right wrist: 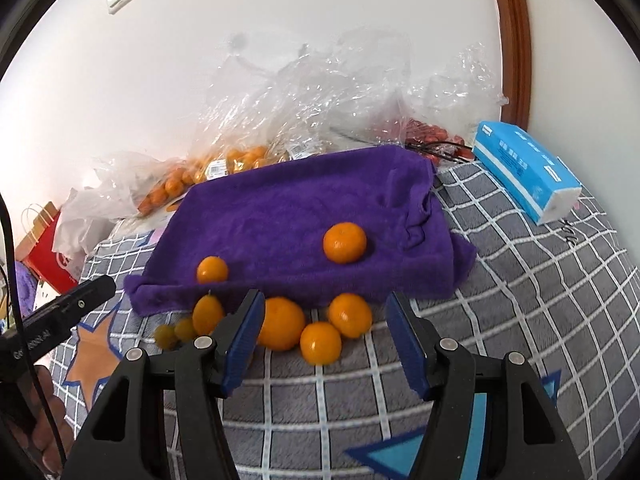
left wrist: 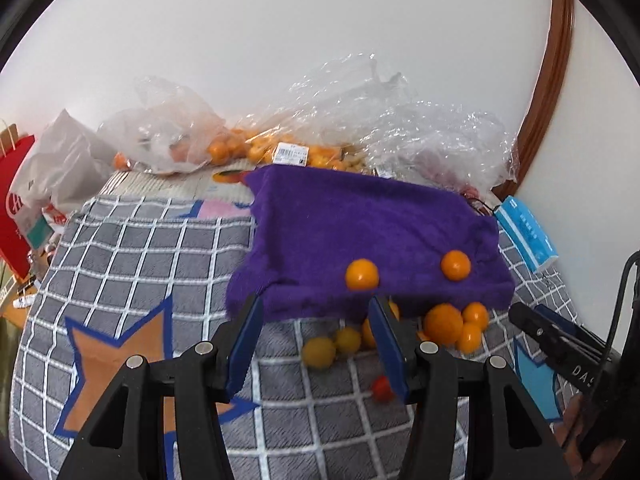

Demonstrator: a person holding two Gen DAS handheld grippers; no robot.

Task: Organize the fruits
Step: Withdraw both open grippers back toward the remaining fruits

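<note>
A purple towel (left wrist: 360, 232) (right wrist: 296, 216) lies on a grey checked cloth. On the towel rest two oranges (left wrist: 362, 274) (left wrist: 455, 265), which the right wrist view also shows (right wrist: 212, 269) (right wrist: 345, 242). Just in front of its near edge sits a cluster of oranges (right wrist: 280, 322) (left wrist: 443, 324), a kumquat (right wrist: 207, 314), small yellow fruits (left wrist: 319, 352) and a red cherry tomato (left wrist: 381, 388). My left gripper (left wrist: 316, 302) hovers open over the towel's near edge, nothing between its blue pads. My right gripper (right wrist: 325, 298) is open above the orange cluster, holding nothing.
Clear plastic bags of oranges (left wrist: 256, 148) (right wrist: 224, 164) and red fruit (right wrist: 432, 136) pile against the back wall. A blue tissue pack (right wrist: 528, 172) (left wrist: 528, 236) lies at the right. A red paper bag (left wrist: 16, 200) stands far left. A wooden frame (right wrist: 516, 40) runs up the right.
</note>
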